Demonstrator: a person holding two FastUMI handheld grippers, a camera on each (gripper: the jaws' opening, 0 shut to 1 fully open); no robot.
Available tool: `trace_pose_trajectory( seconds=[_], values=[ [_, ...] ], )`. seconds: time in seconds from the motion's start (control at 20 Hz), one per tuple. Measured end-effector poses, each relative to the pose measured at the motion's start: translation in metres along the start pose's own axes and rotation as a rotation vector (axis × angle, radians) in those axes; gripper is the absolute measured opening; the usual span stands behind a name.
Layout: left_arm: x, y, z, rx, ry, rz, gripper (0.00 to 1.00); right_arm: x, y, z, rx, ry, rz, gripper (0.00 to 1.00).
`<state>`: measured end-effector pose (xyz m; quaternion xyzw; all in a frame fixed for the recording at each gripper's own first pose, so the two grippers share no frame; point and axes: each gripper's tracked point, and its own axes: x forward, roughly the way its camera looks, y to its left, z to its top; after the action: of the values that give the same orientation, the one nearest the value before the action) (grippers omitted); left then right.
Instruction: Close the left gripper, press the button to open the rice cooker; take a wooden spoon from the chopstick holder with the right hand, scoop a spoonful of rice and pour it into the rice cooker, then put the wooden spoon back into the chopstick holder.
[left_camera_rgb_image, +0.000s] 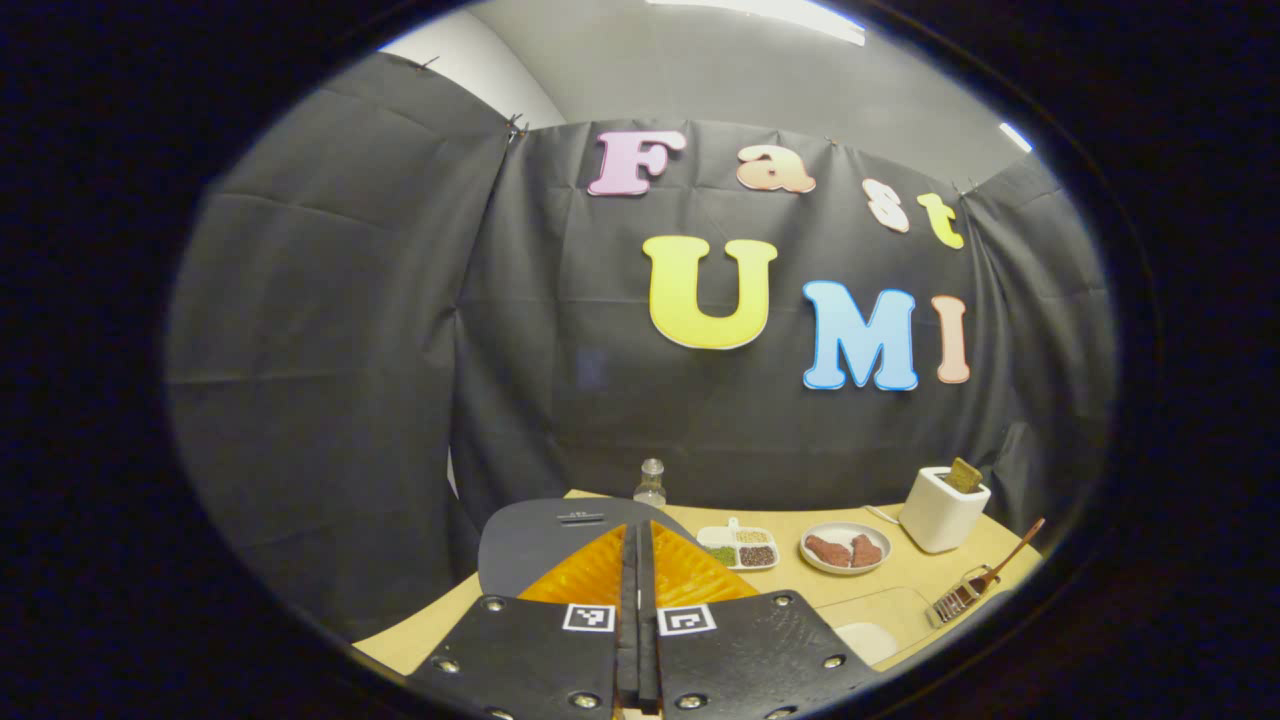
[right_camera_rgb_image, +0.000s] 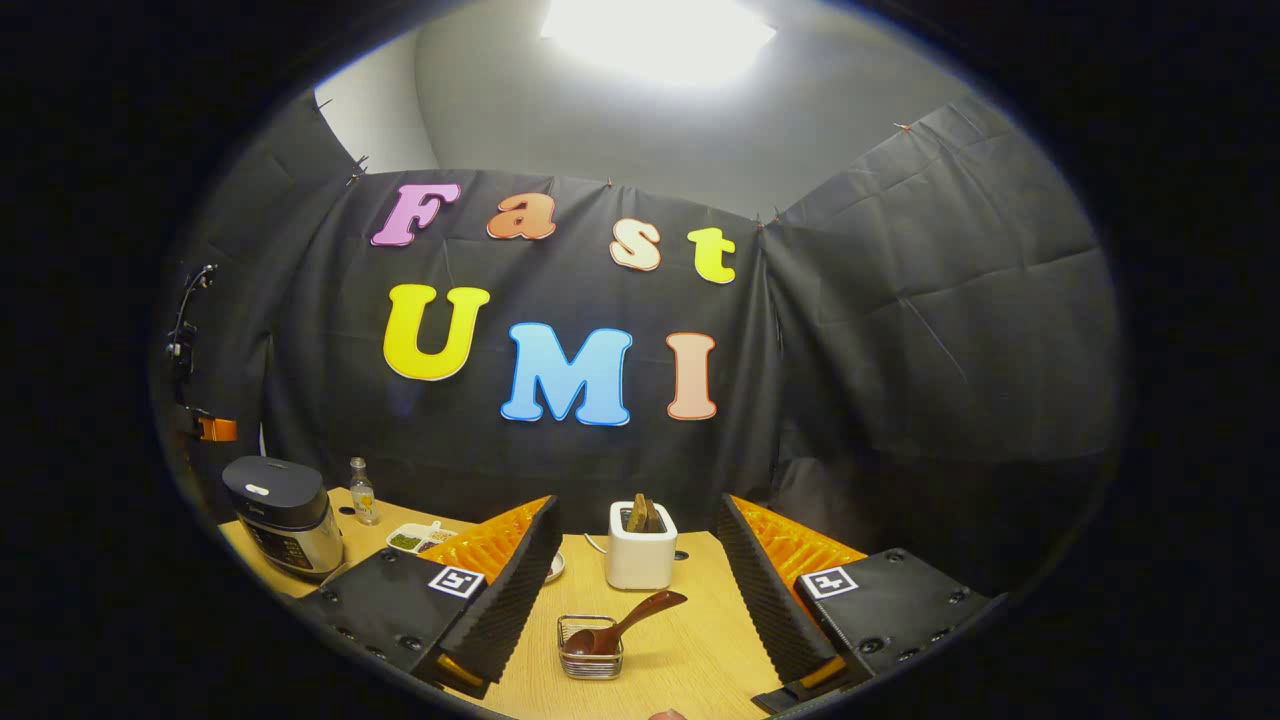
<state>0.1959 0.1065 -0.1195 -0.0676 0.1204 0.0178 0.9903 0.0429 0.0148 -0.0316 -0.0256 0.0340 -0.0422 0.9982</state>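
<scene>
1 rice cooker (right_camera_rgb_image: 285, 515) | 1 wooden spoon (right_camera_rgb_image: 625, 621) | 1 toaster (right_camera_rgb_image: 641, 548) | 1 bottle (right_camera_rgb_image: 362, 491)

Table (right_camera_rgb_image: 690, 650) pale wood grain, matt; spoon (right_camera_rgb_image: 625, 625) dark glossy wood in a shiny wire metal holder (right_camera_rgb_image: 590, 655); rice cooker (right_camera_rgb_image: 285, 515) at 9 o'clock, matt dark plastic lid, brushed metal body; toaster (right_camera_rgb_image: 640, 560) smooth white plastic; glass bottle (right_camera_rgb_image: 362, 492); glossy white plate (left_camera_rgb_image: 845, 548)

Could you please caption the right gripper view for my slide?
Open right gripper facing the wooden spoon in its wire holder, toaster behind, closed rice cooker far left.
</scene>
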Motion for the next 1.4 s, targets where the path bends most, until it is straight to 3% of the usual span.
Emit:
trace_pose_trajectory(
  seconds=[0.25,0.8,0.95,1.15,1.4],
  values=[
    [0.022,0.008,-0.040,0.001,0.068,-0.010,0.04,0.003,0.010,-0.003,-0.020,0.017,-0.016,0.99],
    [0.043,0.008,-0.105,-0.005,0.166,-0.003,0.00,0.004,0.018,-0.003,-0.062,0.026,-0.026,0.99],
    [0.042,0.008,-0.109,0.007,0.158,0.001,0.06,0.005,0.019,-0.005,-0.067,0.031,-0.019,0.99],
    [0.041,0.007,-0.117,-0.068,0.212,-0.001,0.02,0.005,0.024,-0.007,-0.063,0.036,0.001,0.99],
    [0.043,0.006,-0.108,-0.020,0.178,0.022,0.02,0.006,0.029,-0.002,-0.057,0.019,0.032,0.97]
  ],
)
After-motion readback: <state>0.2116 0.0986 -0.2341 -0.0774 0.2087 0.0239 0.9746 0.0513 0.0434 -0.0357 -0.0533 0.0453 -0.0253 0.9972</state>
